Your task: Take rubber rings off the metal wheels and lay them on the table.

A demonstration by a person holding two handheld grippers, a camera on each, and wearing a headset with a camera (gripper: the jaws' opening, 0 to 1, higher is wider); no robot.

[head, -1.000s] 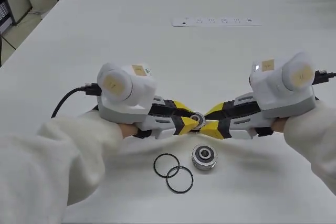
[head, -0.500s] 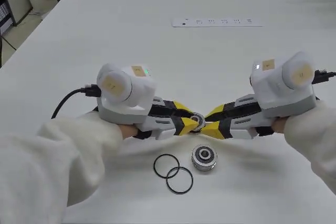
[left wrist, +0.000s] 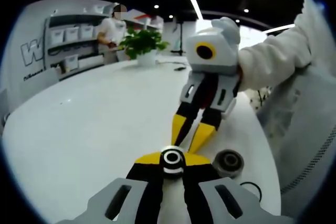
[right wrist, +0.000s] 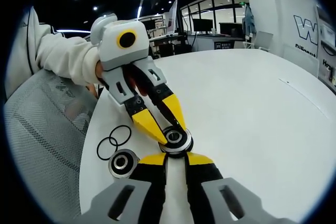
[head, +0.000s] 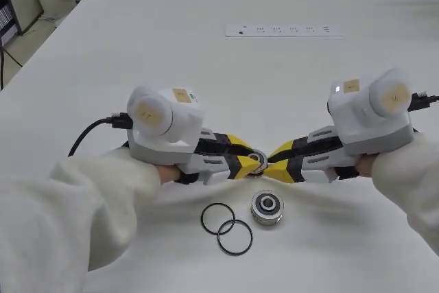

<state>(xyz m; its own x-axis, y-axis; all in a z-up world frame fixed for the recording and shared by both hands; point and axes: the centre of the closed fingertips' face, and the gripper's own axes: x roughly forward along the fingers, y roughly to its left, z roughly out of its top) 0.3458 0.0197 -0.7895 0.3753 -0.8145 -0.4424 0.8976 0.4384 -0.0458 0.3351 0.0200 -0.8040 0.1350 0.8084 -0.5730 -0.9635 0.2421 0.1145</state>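
Note:
A small metal wheel [head: 258, 160] with a black rubber ring on its rim hangs just above the white table [head: 206, 66], between both grippers. My left gripper [head: 252, 162] comes in from the left and is shut on the wheel [left wrist: 172, 158]. From the right, my right gripper [right wrist: 167, 159] is shut on the wheel's rim, where the ring sits. A second wheel [head: 266, 208] lies flat on the table below them. To its left lie two loose black rubber rings [head: 218, 217] [head: 234, 236], overlapping.
A white power strip [head: 282, 29] lies far back on the table. A black cable [head: 89, 132] runs off the left gripper. The person's cream sleeves [head: 62, 211] cover the near left and right edges.
Both grippers, with the wheel between them, have sunk very slightly. The second wheel and the loose rings have not moved.

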